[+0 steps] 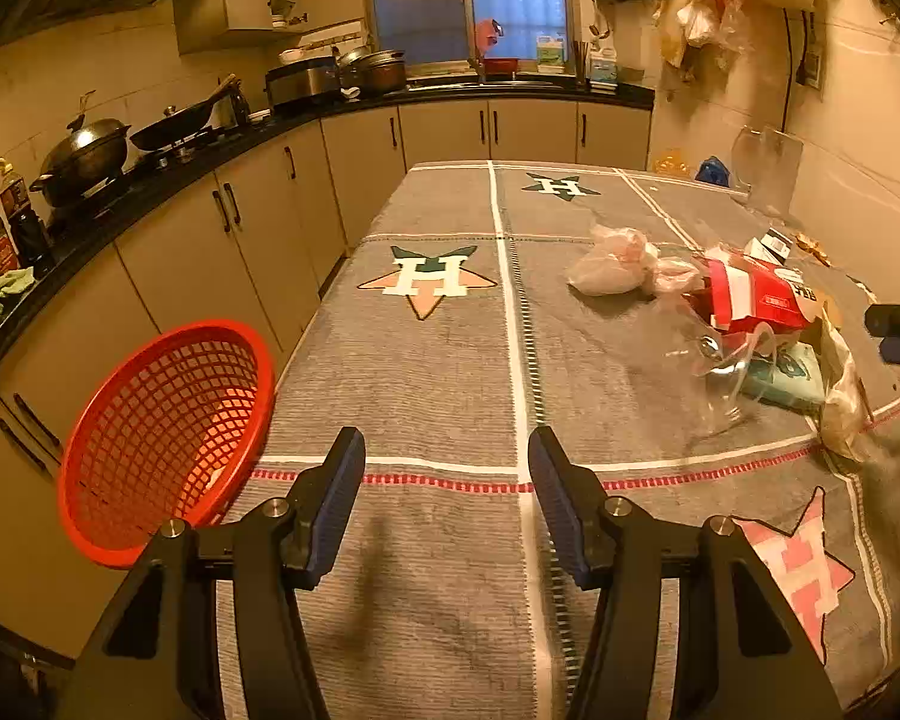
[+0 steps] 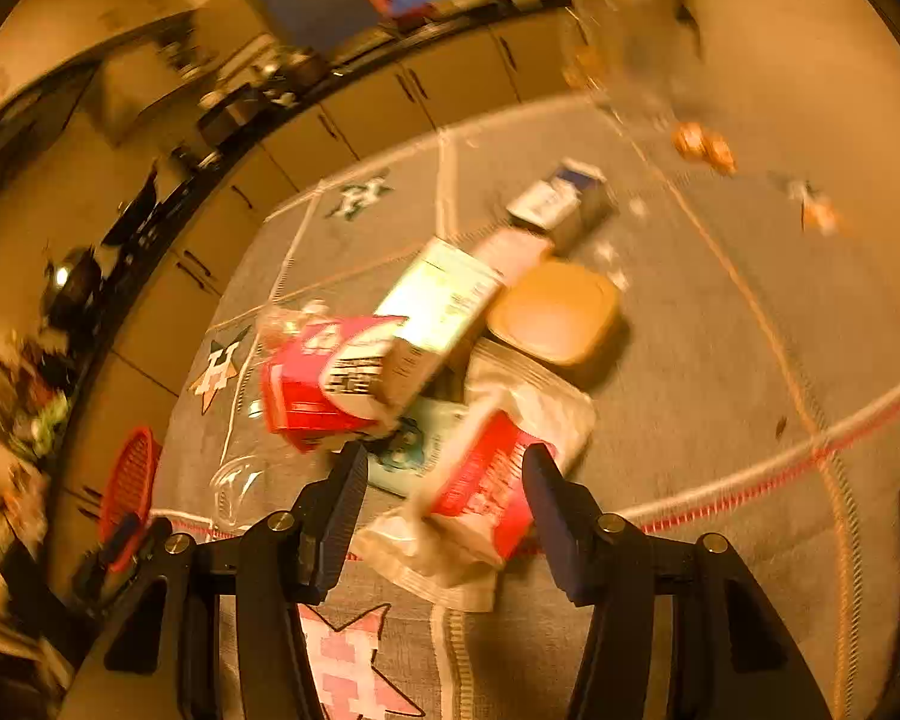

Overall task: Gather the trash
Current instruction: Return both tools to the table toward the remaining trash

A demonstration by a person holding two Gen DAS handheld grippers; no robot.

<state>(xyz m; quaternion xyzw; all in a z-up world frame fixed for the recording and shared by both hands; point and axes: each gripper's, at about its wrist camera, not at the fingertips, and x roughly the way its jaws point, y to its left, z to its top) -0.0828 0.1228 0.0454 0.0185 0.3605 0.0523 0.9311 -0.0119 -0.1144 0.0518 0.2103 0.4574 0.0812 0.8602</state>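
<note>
A table under a grey starred cloth (image 1: 438,372) carries cartons (image 1: 750,300), bags (image 1: 612,267) and wrappers on its right side.

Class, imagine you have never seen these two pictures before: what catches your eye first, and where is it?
The red mesh basket stands out, tilted at the table's left edge beside the left hand-held gripper, whose jaws stand open over bare cloth. Next comes the heap of trash mid-table: red cartons, a pale box and a brown lid piled together. The right hand-held gripper hangs open above a red-and-white wrapper at the heap's near edge.
</note>
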